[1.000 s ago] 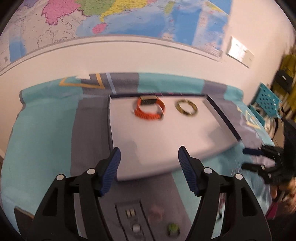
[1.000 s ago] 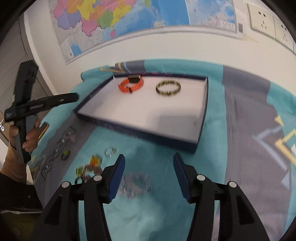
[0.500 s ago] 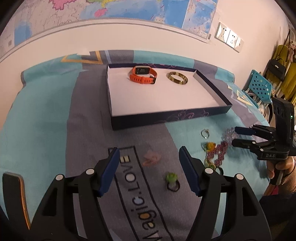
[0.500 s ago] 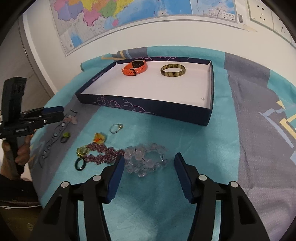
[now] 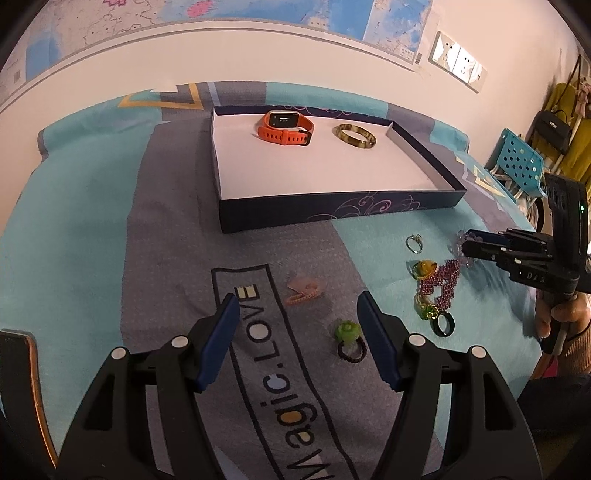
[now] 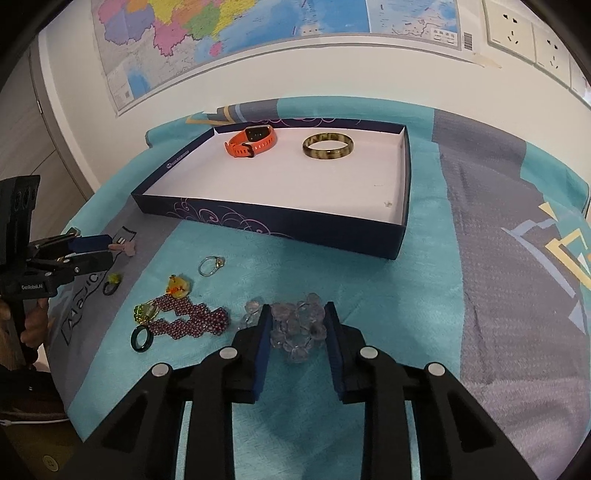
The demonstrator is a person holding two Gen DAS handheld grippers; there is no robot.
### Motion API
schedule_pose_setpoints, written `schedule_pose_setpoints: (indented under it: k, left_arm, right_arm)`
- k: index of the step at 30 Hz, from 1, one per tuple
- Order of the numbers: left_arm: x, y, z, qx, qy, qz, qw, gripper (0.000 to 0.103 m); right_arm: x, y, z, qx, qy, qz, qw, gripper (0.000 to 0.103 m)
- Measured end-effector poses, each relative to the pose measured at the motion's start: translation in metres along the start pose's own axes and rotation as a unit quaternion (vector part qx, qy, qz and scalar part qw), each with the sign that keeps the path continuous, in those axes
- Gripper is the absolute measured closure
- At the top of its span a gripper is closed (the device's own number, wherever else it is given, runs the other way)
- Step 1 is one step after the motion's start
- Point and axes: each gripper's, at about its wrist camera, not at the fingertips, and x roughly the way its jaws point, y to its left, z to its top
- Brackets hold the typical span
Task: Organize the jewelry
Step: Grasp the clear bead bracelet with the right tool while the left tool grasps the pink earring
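Orange watch [image 6: 252, 145] and bangle [image 6: 328, 146] already lie in the box [image 6: 280, 221]; in front of it, the right claw [image 6: 297, 319] clenches the crystal bracelet [image 6: 295, 328]; left claw [image 5: 297, 325] spread, empty; rings remain outside.

Home room: wall map [image 6: 258, 33], handbags [image 5: 554, 125], cloth-covered table [image 6: 480, 258].

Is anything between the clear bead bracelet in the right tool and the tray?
Nothing visible. Bare teal cloth lies between the clear bead bracelet and the tray; only its low near wall must be cleared.
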Motion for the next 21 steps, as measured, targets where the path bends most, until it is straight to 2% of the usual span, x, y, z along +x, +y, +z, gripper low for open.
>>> schedule_pose_setpoints:
  k: [3, 6, 7, 8, 12, 14, 16, 19, 20, 21]
  left_arm:
    - [0.003, -0.002, 0.001, 0.005, 0.006, 0.005, 1.0, 0.044]
    - [0.007, -0.003, 0.003, 0.007, 0.011, 0.001, 0.9999, 0.056]
    - [0.008, -0.004, 0.003, 0.008, 0.011, 0.001, 0.9999, 0.061]
    - [0.009, -0.005, 0.004, 0.011, 0.012, -0.001, 0.9999, 0.066]
    - [0.014, -0.009, 0.008, 0.017, 0.017, -0.001, 0.9997, 0.077]
    - [0.016, -0.01, 0.009, 0.019, 0.019, 0.003, 0.9996, 0.091]
    - [0.017, -0.012, 0.009, 0.019, 0.022, 0.001, 0.9996, 0.097]
    - [0.014, -0.012, 0.01, 0.015, 0.017, 0.003, 0.9997, 0.099]
    - [0.013, -0.012, 0.01, 0.014, 0.016, 0.002, 0.9998, 0.099]
    - [0.012, -0.012, 0.01, 0.012, 0.013, 0.001, 0.9998, 0.099]
  right_arm:
    - [-0.001, 0.0, 0.0, 0.004, -0.002, 0.0, 1.0, 0.08]
    - [-0.002, -0.001, 0.001, 0.008, -0.004, 0.001, 1.0, 0.082]
    - [-0.003, -0.001, 0.001, 0.009, -0.005, 0.003, 1.0, 0.088]
    - [-0.004, -0.001, 0.001, 0.01, -0.007, 0.004, 1.0, 0.089]
    - [-0.007, -0.002, 0.003, 0.012, -0.01, 0.005, 1.0, 0.09]
    - [-0.007, -0.003, 0.003, 0.017, -0.01, 0.01, 1.0, 0.09]
    - [-0.009, -0.004, 0.004, 0.025, -0.013, 0.017, 0.999, 0.09]
    - [-0.014, -0.006, 0.005, 0.031, -0.022, 0.023, 0.999, 0.091]
    - [-0.016, -0.006, 0.006, 0.033, -0.026, 0.027, 0.999, 0.096]
    - [-0.019, -0.007, 0.008, 0.035, -0.031, 0.029, 0.998, 0.096]
